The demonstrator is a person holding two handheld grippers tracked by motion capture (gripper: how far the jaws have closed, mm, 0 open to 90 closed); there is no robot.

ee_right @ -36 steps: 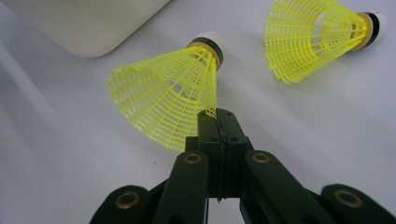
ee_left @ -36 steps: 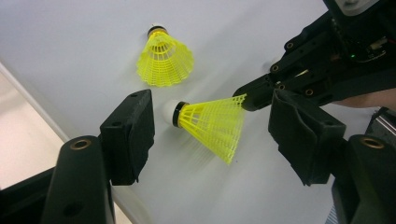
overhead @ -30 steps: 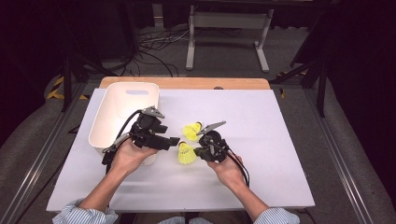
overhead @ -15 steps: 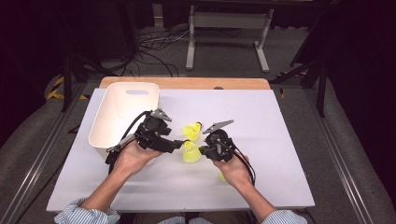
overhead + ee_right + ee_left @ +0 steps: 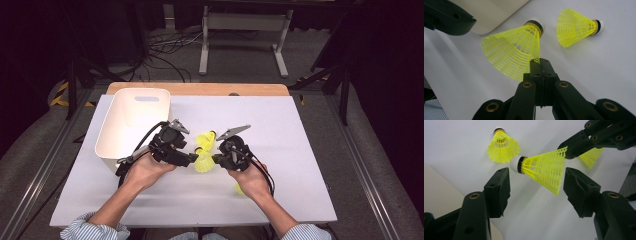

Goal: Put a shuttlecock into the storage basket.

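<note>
Right tool (image 5: 216, 159): we find its jaws clamped tight on the rim of a yellow shuttlecock's (image 5: 204, 162) skirt. In the right gripper view the right tool (image 5: 540, 64) pinches the mesh edge, and the shuttlecock (image 5: 511, 52) fans out ahead of it, cork end pointing away, clear of the table (image 5: 599, 70).

Left tool (image 5: 192, 158): we note its jaws parted and just now closing in. In the left gripper view the left tool (image 5: 536, 182) stands with one jaw to each side of the held shuttlecock (image 5: 541, 168); the skirt's lower edge sits between the jaws, and neither pad presses on it. The white cork points toward the near jaw's upper corner. The right tool (image 5: 574, 147) enters from the upper right there, gripping the skirt's edge.

Second shuttlecock (image 5: 206, 139): we record it lying on the table (image 5: 300, 150) just beyond the two tools, apart from both. It shows in the left gripper view (image 5: 502, 145) and in the right gripper view (image 5: 576, 26), on its side.

Bin (image 5: 131, 125): white, at the table's far left, just beyond the left hand (image 5: 147, 172).

Right hand (image 5: 252, 180): near the table's front.
</note>
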